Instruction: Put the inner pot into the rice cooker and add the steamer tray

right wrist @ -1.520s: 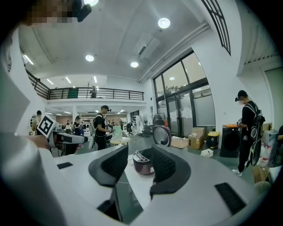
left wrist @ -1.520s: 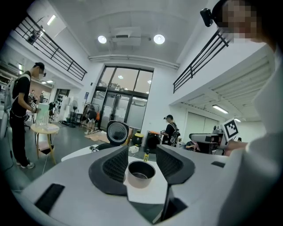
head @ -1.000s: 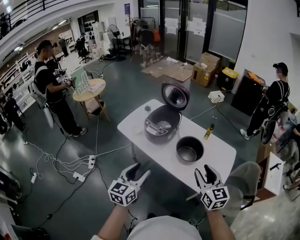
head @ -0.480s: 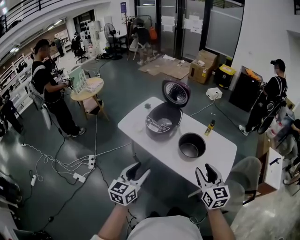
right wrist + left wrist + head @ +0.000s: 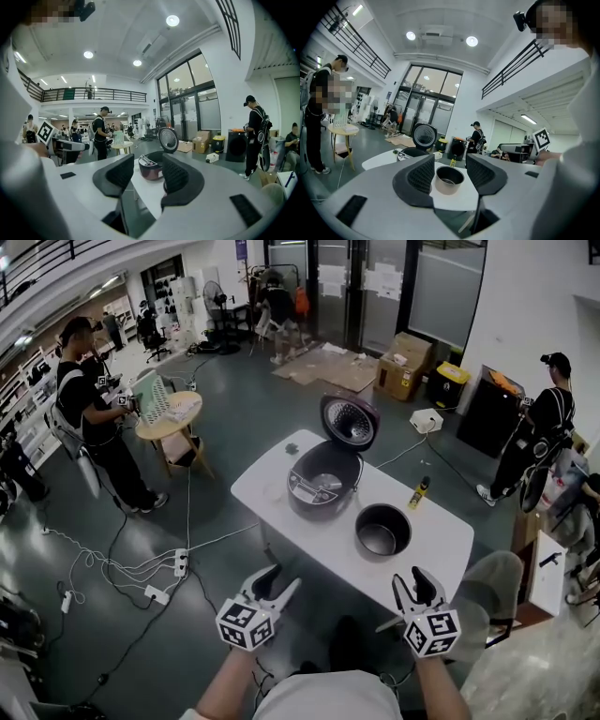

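white table (image 5: pixel 267 486); yellow bottle (image 5: pixel 418 493), maybe oil; cardboard boxes (image 5: pixel 405 360) beyond

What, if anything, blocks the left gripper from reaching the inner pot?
Nothing visible, so probably reachable. The left gripper is open and empty, short of the table; the inner pot stands alone, with open space between them.

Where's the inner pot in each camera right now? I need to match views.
Head view: inner pot right of centre, on the white table.
Left gripper view: inner pot low centre, framed between the fingers.
Right gripper view: not seen.
Shared landmark: the open rice cooker, in all three.
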`<state>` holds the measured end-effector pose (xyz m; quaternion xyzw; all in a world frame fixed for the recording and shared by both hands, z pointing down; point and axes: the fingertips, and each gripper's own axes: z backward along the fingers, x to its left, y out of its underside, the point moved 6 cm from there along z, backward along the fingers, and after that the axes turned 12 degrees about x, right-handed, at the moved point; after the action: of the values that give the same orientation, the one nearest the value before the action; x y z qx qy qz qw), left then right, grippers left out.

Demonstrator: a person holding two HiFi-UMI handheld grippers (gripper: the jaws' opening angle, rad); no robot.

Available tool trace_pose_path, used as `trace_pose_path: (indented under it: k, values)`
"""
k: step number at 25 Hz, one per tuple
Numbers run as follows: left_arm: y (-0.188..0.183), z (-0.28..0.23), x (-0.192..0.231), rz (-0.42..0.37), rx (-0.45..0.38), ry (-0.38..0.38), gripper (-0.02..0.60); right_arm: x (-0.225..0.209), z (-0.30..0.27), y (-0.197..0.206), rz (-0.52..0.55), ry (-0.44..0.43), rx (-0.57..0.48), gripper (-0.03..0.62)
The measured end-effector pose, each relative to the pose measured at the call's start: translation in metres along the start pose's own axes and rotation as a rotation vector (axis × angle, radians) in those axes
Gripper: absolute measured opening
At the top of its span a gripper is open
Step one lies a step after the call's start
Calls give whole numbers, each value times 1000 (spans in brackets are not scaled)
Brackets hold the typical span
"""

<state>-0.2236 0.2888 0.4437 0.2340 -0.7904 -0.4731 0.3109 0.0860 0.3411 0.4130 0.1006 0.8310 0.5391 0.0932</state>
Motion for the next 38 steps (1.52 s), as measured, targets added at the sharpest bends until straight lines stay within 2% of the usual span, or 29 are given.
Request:
trace_pose_path:
  k: [9, 20, 28, 38]
  values:
    - [-23, -55, 15, -3, 14, 1, 230, -43, -48, -11, -6, -16, 19, 202]
    - [-57, -151, 43, 18, 53, -12, 230, -112, -134, -32, -23, -59, 54, 202]
    - [-79, -213, 53, 37, 75, -44, 232, -166, -184, -43, -22, -104, 86, 202]
    - [-86, -261, 51, 52, 111, -90, 236, -207, -222, -36, -28, -163, 118, 202]
